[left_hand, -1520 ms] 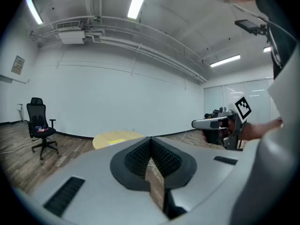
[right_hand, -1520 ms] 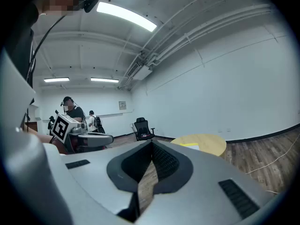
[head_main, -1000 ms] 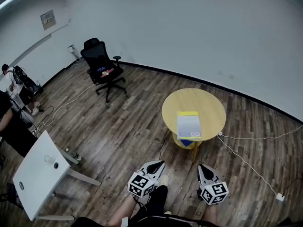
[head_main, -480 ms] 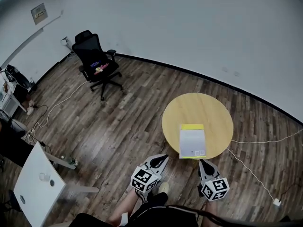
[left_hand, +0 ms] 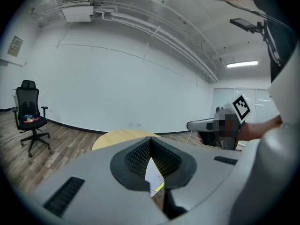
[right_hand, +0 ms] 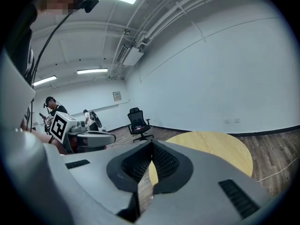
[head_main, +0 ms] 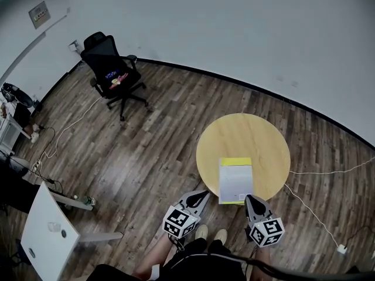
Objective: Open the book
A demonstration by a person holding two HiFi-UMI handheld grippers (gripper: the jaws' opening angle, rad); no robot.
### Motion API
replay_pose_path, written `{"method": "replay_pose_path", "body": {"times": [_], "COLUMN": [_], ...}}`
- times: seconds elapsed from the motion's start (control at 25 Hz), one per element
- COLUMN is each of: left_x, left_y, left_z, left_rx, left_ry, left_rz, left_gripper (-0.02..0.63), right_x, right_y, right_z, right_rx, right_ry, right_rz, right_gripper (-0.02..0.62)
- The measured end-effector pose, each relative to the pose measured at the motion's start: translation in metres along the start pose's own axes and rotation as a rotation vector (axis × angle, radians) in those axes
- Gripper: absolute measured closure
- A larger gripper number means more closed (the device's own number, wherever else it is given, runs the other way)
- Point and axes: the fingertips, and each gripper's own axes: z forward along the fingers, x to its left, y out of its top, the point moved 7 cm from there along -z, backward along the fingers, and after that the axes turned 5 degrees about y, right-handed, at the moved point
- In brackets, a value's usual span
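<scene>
A closed book (head_main: 235, 180) with a white cover and a yellow strip along its far edge lies on the round yellow table (head_main: 243, 134), close to the near rim. My left gripper (head_main: 202, 194) hangs short of the table's near-left edge, jaws shut and empty. My right gripper (head_main: 249, 198) sits just below the book's near right corner, also shut with nothing in it. In the left gripper view the book (left_hand: 153, 175) shows through the slit under the closed tips (left_hand: 151, 139). The right gripper view looks across the table (right_hand: 211, 144) past its closed tips (right_hand: 152, 143).
A black office chair (head_main: 111, 75) stands at the far left by the wall. A white table (head_main: 44, 233) is at the lower left. A white cable (head_main: 316, 215) trails over the wooden floor right of the round table. My feet show below the grippers.
I have come closer to the round table. The book, which lay well ahead of the grippers, is now just in front of them. Both grippers stayed shut.
</scene>
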Motion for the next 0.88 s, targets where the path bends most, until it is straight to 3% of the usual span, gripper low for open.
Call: {"method": "replay_pose_path", "body": {"times": [0.4,0.88], "left_x": [0.006,0.01], "left_y": [-0.03,-0.132], "left_z": [0.007,0.023], "left_rx": [0.068,0.24], "left_ry": [0.026,0.023], "left_rz": [-0.049,-0.148], "left_gripper": [0.611,0.611], "right_x": [-0.005,-0.02], "right_y": [-0.027,-0.116], "right_z": [0.015,0.05], "right_rx": [0.069,0.221], "right_ry": [0.036,0.082], "right_rz": [0.047,0.1], "right_gripper": [0.601,0.6]}}
